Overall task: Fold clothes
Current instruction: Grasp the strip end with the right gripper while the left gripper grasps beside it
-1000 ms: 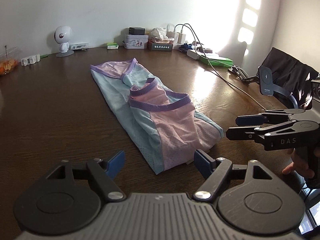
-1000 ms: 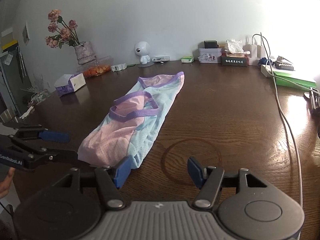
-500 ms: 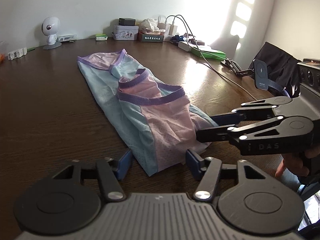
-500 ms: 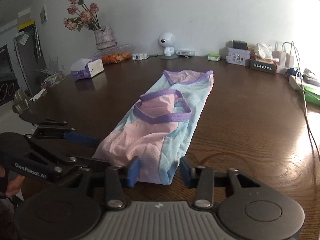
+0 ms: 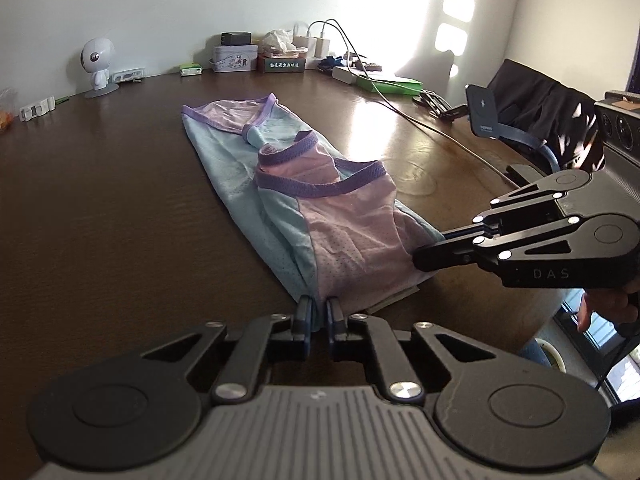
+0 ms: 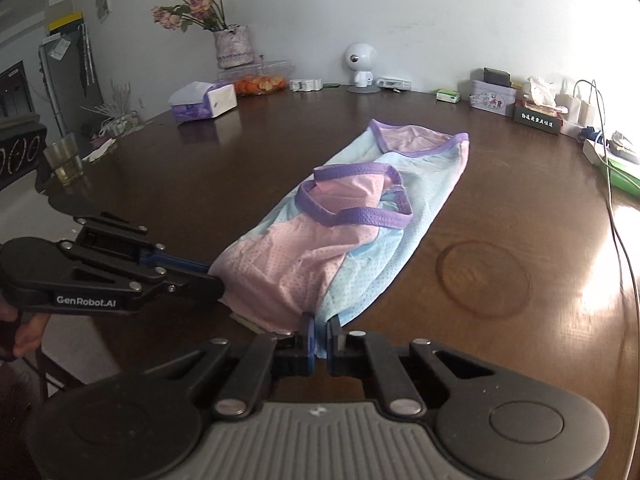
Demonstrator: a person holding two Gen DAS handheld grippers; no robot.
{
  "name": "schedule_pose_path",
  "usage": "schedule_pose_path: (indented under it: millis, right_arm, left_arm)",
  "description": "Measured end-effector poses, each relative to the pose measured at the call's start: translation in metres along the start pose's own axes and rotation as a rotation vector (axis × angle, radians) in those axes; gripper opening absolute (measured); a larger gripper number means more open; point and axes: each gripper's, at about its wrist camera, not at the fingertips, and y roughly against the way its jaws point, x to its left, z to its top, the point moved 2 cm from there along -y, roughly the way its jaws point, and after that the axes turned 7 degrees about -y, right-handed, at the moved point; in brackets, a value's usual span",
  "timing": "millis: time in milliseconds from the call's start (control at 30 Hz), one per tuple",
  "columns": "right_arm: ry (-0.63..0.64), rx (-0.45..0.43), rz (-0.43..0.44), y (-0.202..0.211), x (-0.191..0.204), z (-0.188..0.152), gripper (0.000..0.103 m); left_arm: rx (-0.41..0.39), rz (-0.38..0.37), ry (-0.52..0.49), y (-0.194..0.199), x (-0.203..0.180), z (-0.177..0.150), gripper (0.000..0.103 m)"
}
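Both tongs, the left gripper (image 5: 318, 312) and right gripper (image 6: 319, 338), pinch the near corners of the shirt (image 5: 320, 216), ready to fold it toward the far end.

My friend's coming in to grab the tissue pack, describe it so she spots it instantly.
On the dark wooden table, look to the far side near the vase of dried roses. The tissue pack lies just in front: soft, white and purple, beside the tray of orange fruit.
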Motion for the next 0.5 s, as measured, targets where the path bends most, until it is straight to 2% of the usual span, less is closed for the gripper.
schedule_pose_path:
  millis: [67, 100, 133, 167, 200, 233, 367, 500]
  right_arm:
    - [0.009, -0.005, 0.008, 0.014, 0.007, -0.011, 0.005]
    - [0.015, -0.009, 0.012, 0.021, 0.010, -0.016, 0.007]
    - [0.034, -0.039, 0.011, 0.031, 0.011, -0.019, 0.012]
    - [0.055, -0.073, 0.010, 0.041, 0.013, -0.019, 0.016]
    - [0.075, -0.104, 0.015, 0.051, 0.011, -0.022, 0.031]
    - [0.095, -0.125, 0.025, 0.058, 0.010, -0.024, 0.041]
    - [0.133, -0.132, 0.029, 0.062, 0.008, -0.033, 0.040]
    - [0.175, -0.113, 0.021, 0.055, 0.014, -0.037, 0.038]
  left_arm:
    - [-0.009, 0.018, -0.005, 0.010, -0.004, -0.010, 0.011]
    - [-0.015, 0.029, -0.016, 0.015, -0.005, -0.013, 0.021]
    - [-0.020, 0.044, -0.034, 0.019, -0.007, -0.015, 0.035]
    - [-0.027, 0.056, -0.051, 0.023, -0.009, -0.017, 0.042]
    - [-0.034, 0.056, -0.065, 0.026, -0.010, -0.016, 0.050]
    - [-0.041, 0.057, -0.080, 0.030, -0.011, -0.016, 0.050]
    - [-0.044, 0.072, -0.108, 0.029, -0.014, -0.014, 0.050]
    - [-0.037, 0.049, -0.119, 0.022, -0.013, -0.013, 0.049]
